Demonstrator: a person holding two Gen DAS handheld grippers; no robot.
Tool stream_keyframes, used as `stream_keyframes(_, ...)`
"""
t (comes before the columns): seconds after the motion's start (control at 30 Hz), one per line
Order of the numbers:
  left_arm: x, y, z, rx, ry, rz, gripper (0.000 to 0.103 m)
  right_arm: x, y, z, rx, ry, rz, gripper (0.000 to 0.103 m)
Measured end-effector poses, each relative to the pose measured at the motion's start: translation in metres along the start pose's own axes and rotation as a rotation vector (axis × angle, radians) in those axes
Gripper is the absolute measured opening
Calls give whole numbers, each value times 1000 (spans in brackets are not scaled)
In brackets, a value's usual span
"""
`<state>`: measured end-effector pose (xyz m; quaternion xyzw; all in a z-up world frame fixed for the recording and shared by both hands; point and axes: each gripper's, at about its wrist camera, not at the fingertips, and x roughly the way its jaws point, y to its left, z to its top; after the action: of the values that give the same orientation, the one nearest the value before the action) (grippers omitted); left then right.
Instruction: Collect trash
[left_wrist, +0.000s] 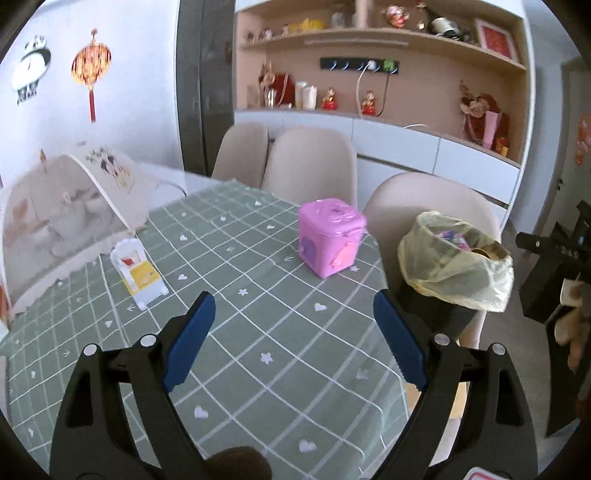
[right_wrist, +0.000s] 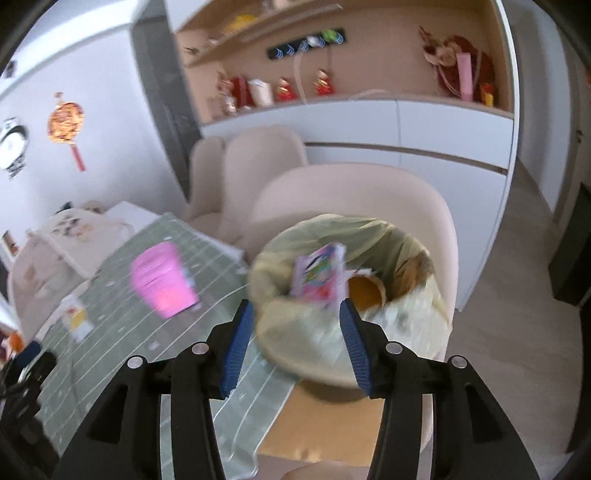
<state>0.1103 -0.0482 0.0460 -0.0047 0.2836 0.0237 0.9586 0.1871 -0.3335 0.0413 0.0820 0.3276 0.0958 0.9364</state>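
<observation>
one bin (left_wrist: 458, 266), three chairs (left_wrist: 310, 162) — one pink box (left_wrist: 330, 236)

On the table: 1 pink box (left_wrist: 330, 236), 1 small white-and-yellow toy chair (left_wrist: 138, 271), 1 mesh food cover (left_wrist: 70, 218). Next to it: 1 trash bin w/ yellow bag (left_wrist: 456, 258), 3 beige chairs (left_wrist: 310, 166). 2 wall stickers (left_wrist: 91, 66).

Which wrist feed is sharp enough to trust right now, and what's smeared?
Left wrist view: sharp, even daylight; the pink box and lined trash bin read clearly, straight lines bowed by the fisheye. Right wrist view: motion-blurred; the pink box, the bin and the colourful wrapper in it are smeared.
</observation>
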Motion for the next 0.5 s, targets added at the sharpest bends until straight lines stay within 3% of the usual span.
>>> stream_keyframes(0.2,-40,-19,-31,40,-62,97,83,-40,43,-66,-130,-48,15,46)
stream_keyframes(0.5,-72,-34,-66,26,-28,82,83,-74,70,-125,-193,-81,16,46)
